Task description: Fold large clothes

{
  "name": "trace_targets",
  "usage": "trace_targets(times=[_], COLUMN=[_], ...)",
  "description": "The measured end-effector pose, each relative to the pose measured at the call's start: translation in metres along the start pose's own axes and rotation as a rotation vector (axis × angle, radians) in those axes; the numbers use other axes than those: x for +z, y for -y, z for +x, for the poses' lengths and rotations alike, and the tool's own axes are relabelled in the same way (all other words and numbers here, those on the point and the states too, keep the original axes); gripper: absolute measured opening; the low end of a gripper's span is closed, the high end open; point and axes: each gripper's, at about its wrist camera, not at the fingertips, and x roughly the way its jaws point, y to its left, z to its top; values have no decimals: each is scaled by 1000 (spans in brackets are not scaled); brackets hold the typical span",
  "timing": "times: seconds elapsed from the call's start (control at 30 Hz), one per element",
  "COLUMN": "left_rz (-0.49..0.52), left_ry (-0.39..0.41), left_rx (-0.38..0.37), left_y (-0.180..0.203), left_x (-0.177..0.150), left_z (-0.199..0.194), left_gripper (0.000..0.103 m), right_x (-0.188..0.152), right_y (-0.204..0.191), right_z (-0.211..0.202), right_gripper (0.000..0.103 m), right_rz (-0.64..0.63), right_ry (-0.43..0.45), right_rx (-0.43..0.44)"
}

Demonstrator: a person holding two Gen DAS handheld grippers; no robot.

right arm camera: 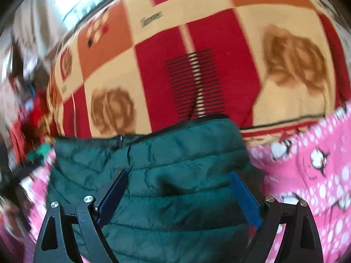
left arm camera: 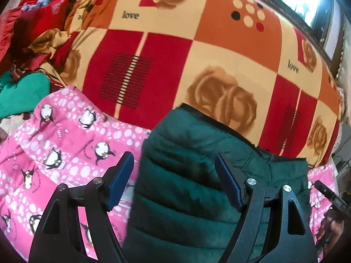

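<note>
Jacket: a dark green quilted puffer jacket [left arm camera: 197,175] lies folded on a pink padded quilt printed with penguins and white dots [left arm camera: 54,142], its black-trimmed edge and zip towards the far side. Quilt and jacket lie at the near edge of a bed covered by a chequered red, orange and cream blanket with brown roses and the word "love" [left arm camera: 197,50].

Left gripper [left arm camera: 174,182]: fingers stand well apart over the jacket's left portion. The blue pad of the left finger [left arm camera: 119,182] lies over the pink quilt, just beside the jacket's edge; the right pad [left arm camera: 228,184] lies over the green fabric. No cloth is pinched between them.

Right gripper [right arm camera: 178,195]: fingers likewise spread wide above the jacket's middle, both blue pads [right arm camera: 113,195] over the quilted surface, nothing clamped. This view is smeared by motion blur.

Surroundings: a heap of red clothes [left arm camera: 33,22] and a green garment [left arm camera: 22,92] sit at the far left of the bed. A person's hand [left arm camera: 331,225] holding a black handle shows at the lower right of the left view.
</note>
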Motion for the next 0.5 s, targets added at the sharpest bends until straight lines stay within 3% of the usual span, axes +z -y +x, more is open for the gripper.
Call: trace_targets(times=[0.27, 0.5], left_rz=[39, 95], left_ry=[-104, -137], left_rx=[145, 224], left_y=[16, 16], left_x=[-5, -8], left_z=[68, 95], left_gripper=[77, 82], right_x=[12, 13], right_y=[-8, 5], right_z=[68, 108], right_gripper=[91, 92], right_rz=[-55, -23], right_ry=[-85, -148], right_rx=[-74, -112])
